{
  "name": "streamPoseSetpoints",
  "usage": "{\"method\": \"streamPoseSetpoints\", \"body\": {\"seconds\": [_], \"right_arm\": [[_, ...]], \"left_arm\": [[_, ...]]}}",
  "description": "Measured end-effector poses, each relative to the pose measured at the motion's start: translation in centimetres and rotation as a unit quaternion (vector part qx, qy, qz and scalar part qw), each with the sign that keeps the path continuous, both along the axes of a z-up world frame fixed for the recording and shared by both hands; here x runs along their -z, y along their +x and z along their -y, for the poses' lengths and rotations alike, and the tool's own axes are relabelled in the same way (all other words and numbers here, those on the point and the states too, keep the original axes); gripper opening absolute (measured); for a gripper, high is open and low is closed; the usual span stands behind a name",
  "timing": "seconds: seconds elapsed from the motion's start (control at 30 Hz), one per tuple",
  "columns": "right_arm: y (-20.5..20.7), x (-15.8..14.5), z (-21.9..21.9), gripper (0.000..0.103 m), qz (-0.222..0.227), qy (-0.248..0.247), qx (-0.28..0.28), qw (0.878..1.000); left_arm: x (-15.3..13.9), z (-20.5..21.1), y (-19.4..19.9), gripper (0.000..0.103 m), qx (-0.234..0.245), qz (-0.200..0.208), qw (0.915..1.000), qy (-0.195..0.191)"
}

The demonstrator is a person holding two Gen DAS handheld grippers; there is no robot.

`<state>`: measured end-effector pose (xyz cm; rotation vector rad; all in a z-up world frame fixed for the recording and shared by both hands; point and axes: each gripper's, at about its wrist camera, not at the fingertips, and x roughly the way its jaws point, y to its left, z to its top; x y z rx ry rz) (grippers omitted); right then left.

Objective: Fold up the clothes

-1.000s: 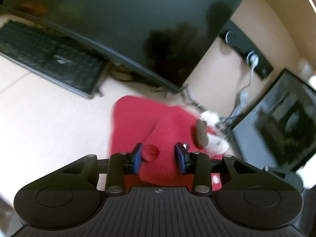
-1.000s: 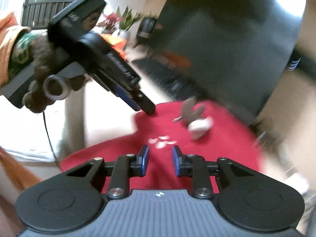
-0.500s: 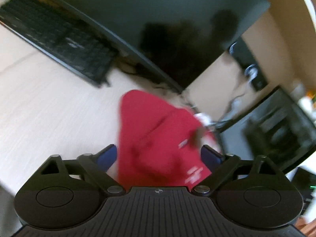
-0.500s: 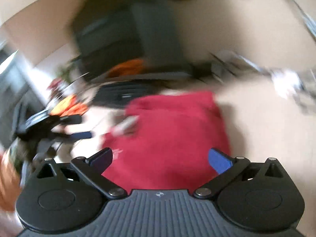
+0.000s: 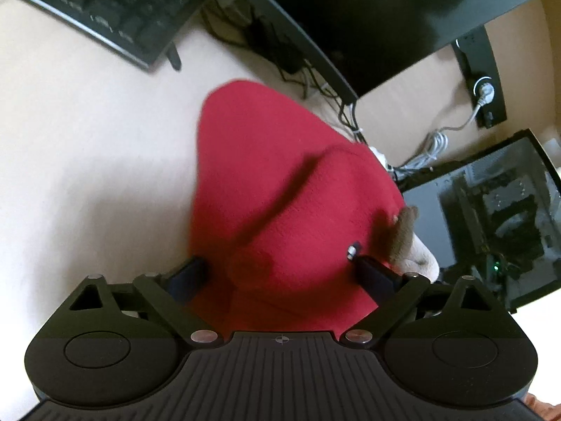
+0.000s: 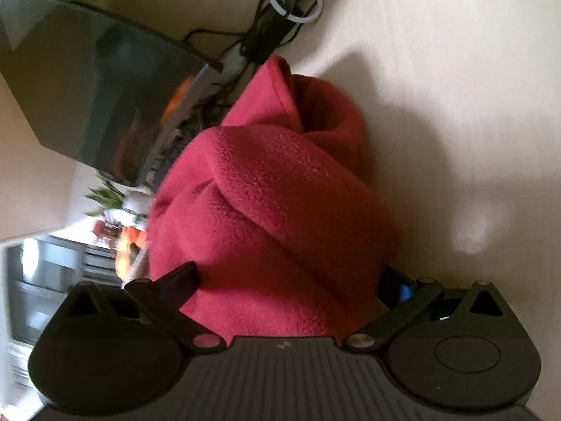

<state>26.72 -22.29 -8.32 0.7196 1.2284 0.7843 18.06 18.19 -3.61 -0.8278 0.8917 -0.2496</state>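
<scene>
Fleece garment [image 5: 280, 189], red, lies bunched on the pale desk [image 5: 87, 147], just beside the monitor [image 5: 368, 17] and its cables. Left gripper [image 5: 280, 273] is spread wide, grasping nothing; right gripper [image 6: 291, 280] likewise released, its jaws straddling the heap. Recommended practice: smooth the rolled layers flat and locate a true edge before any pinch, keeping the cloth off the wiring. Left wrist view alone shows the keyboard [image 5: 105, 10] and a brown-and-cream appliqué [image 5: 403, 235]. Right wrist view alone shows the thick overlapping folds [image 6: 280, 189] and a cable loop [image 6: 294, 3].
</scene>
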Motion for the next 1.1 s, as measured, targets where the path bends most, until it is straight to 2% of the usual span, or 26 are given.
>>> {"method": "streamPoseSetpoints", "body": {"seconds": [0.1, 0.23, 0.4, 0.6, 0.77, 0.87, 0.97, 1.1], "right_arm": [[-0.1, -0.1, -0.9, 0.103, 0.012, 0.008, -0.007, 1.0], [-0.9, -1.8, -2.8, 0.103, 0.064, -0.011, -0.035, 0.997], [-1.9, -4.4, -4.1, 0.103, 0.089, -0.004, -0.052, 0.995], [-2.1, -6.2, -8.5, 0.103, 0.111, 0.021, -0.077, 0.991], [-0.8, -7.8, -14.2, 0.103, 0.135, 0.038, -0.099, 0.985], [1.0, -8.0, -18.1, 0.103, 0.145, 0.036, -0.105, 0.983], [3.3, -6.8, -21.5, 0.103, 0.145, 0.011, -0.101, 0.984], [3.4, -5.8, -22.8, 0.103, 0.16, -0.039, -0.095, 0.982]], "left_arm": [[-0.6, 0.4, -0.2, 0.098, -0.01, 0.008, 0.9998, 0.013], [-2.3, 1.8, -0.5, 0.098, 0.008, 0.031, 0.9985, 0.045], [-3.9, 1.5, -1.7, 0.096, 0.003, 0.054, 0.998, 0.034], [-6.4, -0.6, -3.9, 0.096, -0.023, 0.081, 0.9955, 0.043], [-8.0, -4.7, -5.8, 0.096, -0.055, 0.106, 0.9912, 0.057], [-8.2, -8.0, -6.1, 0.096, -0.077, 0.117, 0.9882, 0.062], [-7.3, -10.9, -5.3, 0.096, -0.11, 0.124, 0.9837, 0.07], [-4.4, -13.0, -4.4, 0.094, -0.134, 0.092, 0.9828, 0.088]]}}
